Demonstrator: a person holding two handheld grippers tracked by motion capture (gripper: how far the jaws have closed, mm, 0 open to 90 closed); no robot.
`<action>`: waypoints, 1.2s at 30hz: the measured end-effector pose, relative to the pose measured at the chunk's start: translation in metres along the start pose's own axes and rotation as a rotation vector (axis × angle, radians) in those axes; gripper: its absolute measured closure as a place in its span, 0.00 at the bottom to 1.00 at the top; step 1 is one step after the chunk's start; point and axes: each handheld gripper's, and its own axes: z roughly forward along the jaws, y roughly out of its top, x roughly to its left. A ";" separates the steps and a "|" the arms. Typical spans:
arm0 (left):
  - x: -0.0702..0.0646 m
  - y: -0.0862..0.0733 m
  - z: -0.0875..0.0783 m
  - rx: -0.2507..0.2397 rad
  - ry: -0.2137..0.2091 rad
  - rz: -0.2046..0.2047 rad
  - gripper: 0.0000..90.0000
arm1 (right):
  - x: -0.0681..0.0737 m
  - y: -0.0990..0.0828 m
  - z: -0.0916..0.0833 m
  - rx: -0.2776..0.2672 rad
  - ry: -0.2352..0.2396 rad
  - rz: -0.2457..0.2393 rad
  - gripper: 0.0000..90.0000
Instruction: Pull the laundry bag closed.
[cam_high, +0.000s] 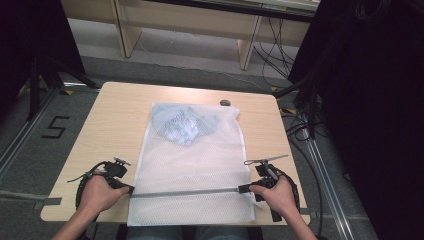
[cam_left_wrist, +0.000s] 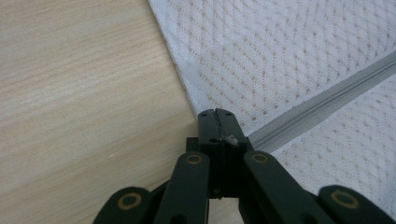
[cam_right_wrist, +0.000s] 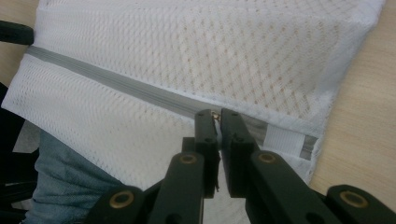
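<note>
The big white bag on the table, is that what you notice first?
Yes: a white mesh laundry bag lies flat in the middle of the wooden table, with bluish clothes bunched at its far end. A grey zipper crosses its near end, pinched by the left tool and right tool.

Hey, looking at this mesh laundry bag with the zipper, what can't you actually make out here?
- Clothes inside the mesh bag, high view: blurred by mesh, kind unclear.
- Zipper pull, right gripper view: mostly hidden between the right gripper jaws.
- Small dark object on the table, high view: too small.
</note>
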 end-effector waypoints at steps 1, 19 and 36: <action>0.000 0.000 0.000 0.000 0.000 -0.001 1.00 | 0.001 0.000 0.000 -0.002 -0.004 0.011 0.97; 0.000 0.000 0.000 -0.001 0.000 0.001 1.00 | -0.005 -0.002 -0.005 0.012 -0.020 0.062 0.97; 0.000 0.000 0.000 -0.001 0.000 0.001 1.00 | -0.010 -0.004 -0.008 0.036 -0.028 0.100 0.97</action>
